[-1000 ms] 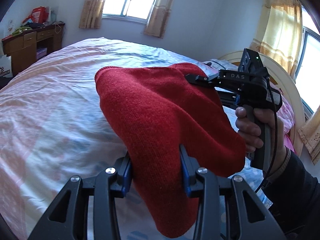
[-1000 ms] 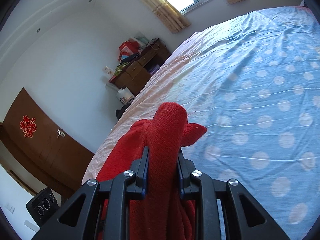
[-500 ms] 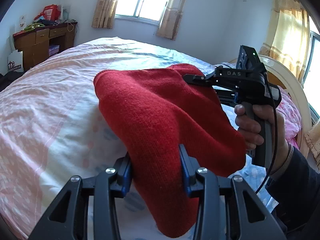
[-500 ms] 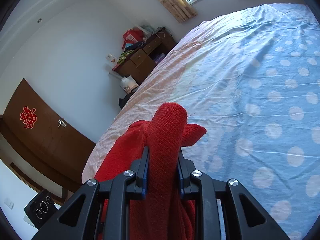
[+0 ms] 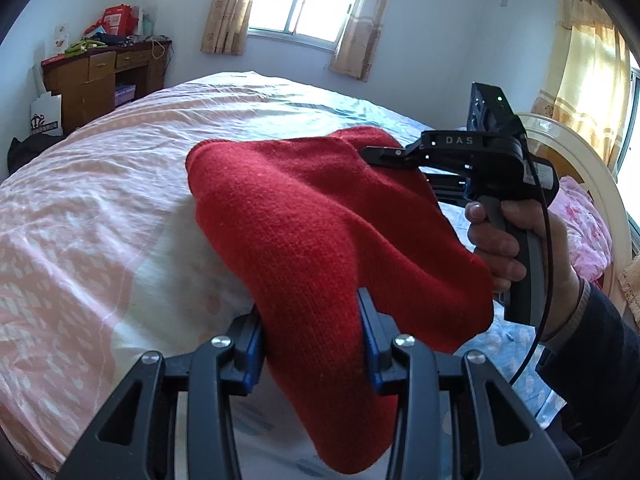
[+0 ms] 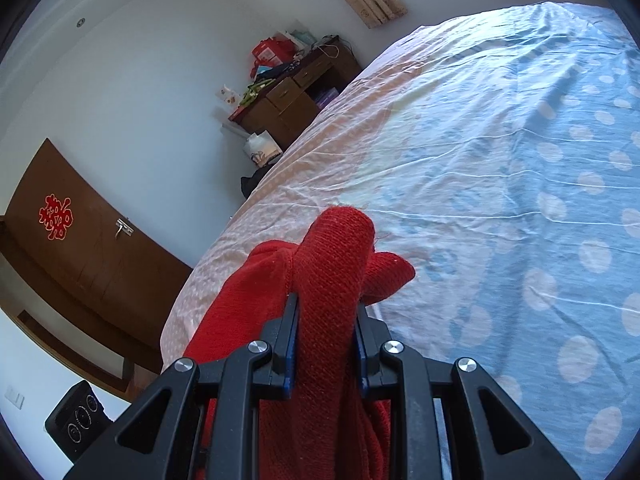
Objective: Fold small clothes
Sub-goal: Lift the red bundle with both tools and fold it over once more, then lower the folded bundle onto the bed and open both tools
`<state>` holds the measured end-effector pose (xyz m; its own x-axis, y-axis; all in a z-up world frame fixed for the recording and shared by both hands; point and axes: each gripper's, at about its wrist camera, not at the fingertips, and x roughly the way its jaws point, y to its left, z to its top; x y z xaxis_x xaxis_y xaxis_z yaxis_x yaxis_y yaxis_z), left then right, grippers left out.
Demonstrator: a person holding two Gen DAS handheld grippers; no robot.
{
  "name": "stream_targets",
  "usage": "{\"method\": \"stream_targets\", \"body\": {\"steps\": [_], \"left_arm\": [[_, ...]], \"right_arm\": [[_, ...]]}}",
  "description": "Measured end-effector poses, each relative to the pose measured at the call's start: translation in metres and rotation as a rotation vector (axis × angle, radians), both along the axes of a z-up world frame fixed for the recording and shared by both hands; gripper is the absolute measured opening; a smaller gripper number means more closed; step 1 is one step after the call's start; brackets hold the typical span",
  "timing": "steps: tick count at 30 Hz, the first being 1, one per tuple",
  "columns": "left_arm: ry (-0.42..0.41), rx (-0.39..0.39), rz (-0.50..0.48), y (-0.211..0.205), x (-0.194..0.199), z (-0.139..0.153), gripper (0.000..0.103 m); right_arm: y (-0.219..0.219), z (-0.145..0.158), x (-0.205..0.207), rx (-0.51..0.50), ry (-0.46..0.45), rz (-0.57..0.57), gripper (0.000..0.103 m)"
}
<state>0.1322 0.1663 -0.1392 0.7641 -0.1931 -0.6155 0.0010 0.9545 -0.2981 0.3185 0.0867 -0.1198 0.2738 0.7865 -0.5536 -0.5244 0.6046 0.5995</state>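
- Wooden desk (image 5: 102, 80) at far left against the wall, cluttered on top; it now sits further into the left wrist view than a second ago, and more of the window shows. Both hands have swung across the bed (image 5: 100, 208) with little drop.
- Red knit garment (image 5: 312, 232) hangs in the air over the bed, strung between both tongs; its slack shape looks the same as a second ago. It does not seem to rest on the sheet.
- Left tongs (image 5: 310, 340): partly closed, blue pads pinching a thick bunch of the knit, the loose end drooping below them.
- Right tongs (image 6: 326, 344): narrower gap, clamped on a rolled edge that sticks up past the tips. From the left view the person's hand (image 5: 508, 240) grips its handle.
- Judgement: carrying stage, heading to a spot to lay it down; no fold made yet.
- Hidden: what sort of garment it is, and where its hems lie, cannot be told. The lower drape is cut off by the frame in the right view.
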Motion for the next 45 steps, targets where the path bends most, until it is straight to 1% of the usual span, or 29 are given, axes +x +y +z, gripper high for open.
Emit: {"method": "stream_targets", "body": {"steps": [8, 23, 27, 31, 33, 35, 36, 37, 38, 40, 41, 42, 43, 44, 45], "left_arm": [[0.008, -0.01, 0.011, 0.002, -0.008, -0.002, 0.042], [0.033, -0.023, 0.022, 0.008, -0.01, -0.012, 0.042], [0.043, -0.029, 0.022, 0.01, -0.009, -0.016, 0.042], [0.052, -0.026, 0.021, 0.01, -0.01, -0.024, 0.042], [0.048, -0.012, 0.022, 0.009, -0.012, -0.025, 0.046], [0.051, 0.006, 0.031, 0.008, -0.015, -0.023, 0.048], [0.052, 0.02, 0.031, 0.007, -0.016, -0.02, 0.049], [0.053, 0.041, 0.034, 0.005, -0.017, -0.017, 0.05], [0.047, 0.074, 0.041, 0.002, -0.02, -0.011, 0.052], [0.006, 0.126, 0.062, -0.001, -0.027, 0.002, 0.053], [-0.028, 0.15, 0.076, -0.002, -0.031, 0.01, 0.056], [-0.057, 0.166, 0.089, -0.002, -0.034, 0.018, 0.063], [-0.077, 0.167, 0.099, -0.001, -0.036, 0.023, 0.068], [-0.101, 0.165, 0.116, 0.001, -0.035, 0.027, 0.08], [-0.112, 0.168, 0.132, 0.002, -0.033, 0.029, 0.086]], "right_arm": [[0.013, -0.001, -0.004, -0.014, 0.0, 0.017, 0.023], [0.029, -0.007, 0.0, -0.035, 0.018, 0.026, 0.023], [0.032, -0.011, 0.001, -0.043, 0.023, 0.024, 0.023], [0.035, -0.021, 0.004, -0.074, 0.027, 0.017, 0.023], [0.035, -0.027, 0.005, -0.09, 0.03, 0.013, 0.023], [0.035, -0.03, 0.004, -0.113, 0.019, 0.007, 0.028], [0.034, -0.029, 0.002, -0.126, 0.0, -0.003, 0.029], [0.032, -0.026, -0.001, -0.139, -0.03, -0.017, 0.033], [0.029, -0.022, -0.004, -0.147, -0.055, -0.029, 0.034], [0.019, -0.006, -0.016, -0.146, -0.127, -0.046, 0.034], [0.014, 0.001, -0.022, -0.137, -0.157, -0.052, 0.034], [0.008, 0.009, -0.03, -0.123, -0.187, -0.054, 0.034], [0.004, 0.018, -0.039, -0.104, -0.208, -0.045, 0.037], [0.001, 0.023, -0.047, -0.085, -0.22, -0.031, 0.043], [0.0, 0.027, -0.056, -0.071, -0.235, -0.014, 0.046]]}}
